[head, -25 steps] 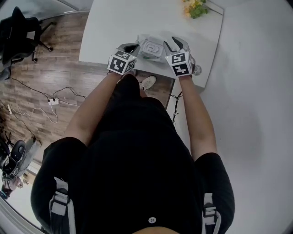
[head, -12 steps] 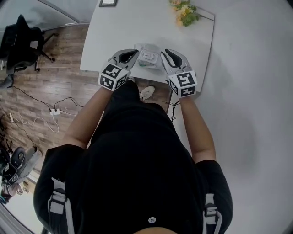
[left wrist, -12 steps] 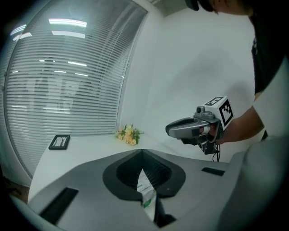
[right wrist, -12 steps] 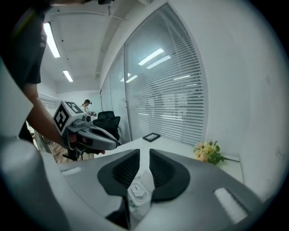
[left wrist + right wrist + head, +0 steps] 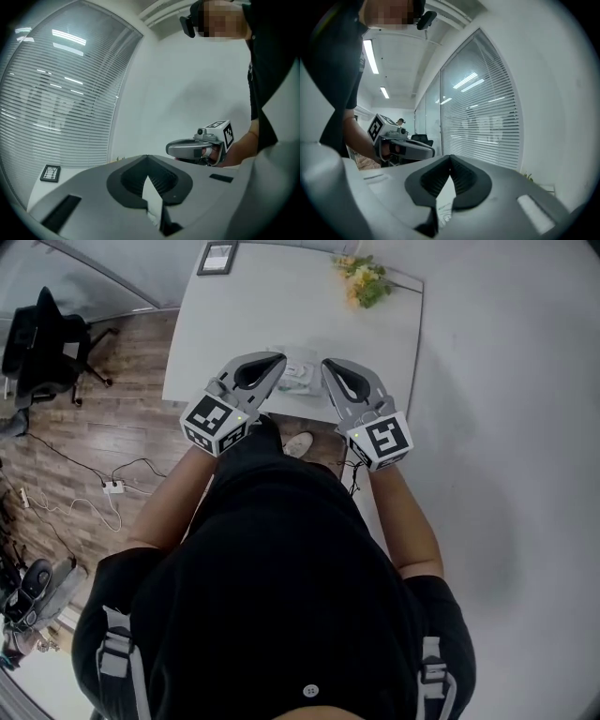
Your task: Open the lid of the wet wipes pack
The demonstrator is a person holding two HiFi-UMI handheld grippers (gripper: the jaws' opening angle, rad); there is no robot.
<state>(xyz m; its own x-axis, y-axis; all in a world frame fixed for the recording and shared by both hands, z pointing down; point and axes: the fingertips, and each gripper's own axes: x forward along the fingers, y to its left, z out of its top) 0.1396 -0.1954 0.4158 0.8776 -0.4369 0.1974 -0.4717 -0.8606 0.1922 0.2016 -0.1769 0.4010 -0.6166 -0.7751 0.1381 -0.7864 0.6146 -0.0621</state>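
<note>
Right gripper (image 5: 327,366) shut, jaws just closed tip to tip with nothing between them; left gripper (image 5: 278,360) likewise pinched together and empty. Both held up off the table (image 5: 244,306) at the end of bare forearms (image 5: 173,498), tips angled towards each other, pointing about level at window blinds (image 5: 56,93) and pale wall (image 5: 187,84).

Wet wipes pack (image 5: 298,373) flat on the white table, close to its near edge, showing in the head view in the gap between the two gripper tips and partly covered by them. Touched by neither gripper. Pale, whitish-grey and roughly rectangular, with a lighter rectangular lid (image 5: 302,365) on its top face; too small and too hidden to tell whether raised or flat. Print on the pack too small to read.

Bold black-and-white square markers on each gripper's cube (image 5: 213,420), patterns only. Small dark picture frame (image 5: 217,257) at the table's far left corner, content unreadable. Yellow and green flowers (image 5: 362,281) at the far right corner, well apart from the pack. Off to the left, wood floor (image 5: 84,427) with a black office chair (image 5: 42,334) and a trail of cables (image 5: 98,491); under the table's near edge, a light shoe (image 5: 300,442)
</note>
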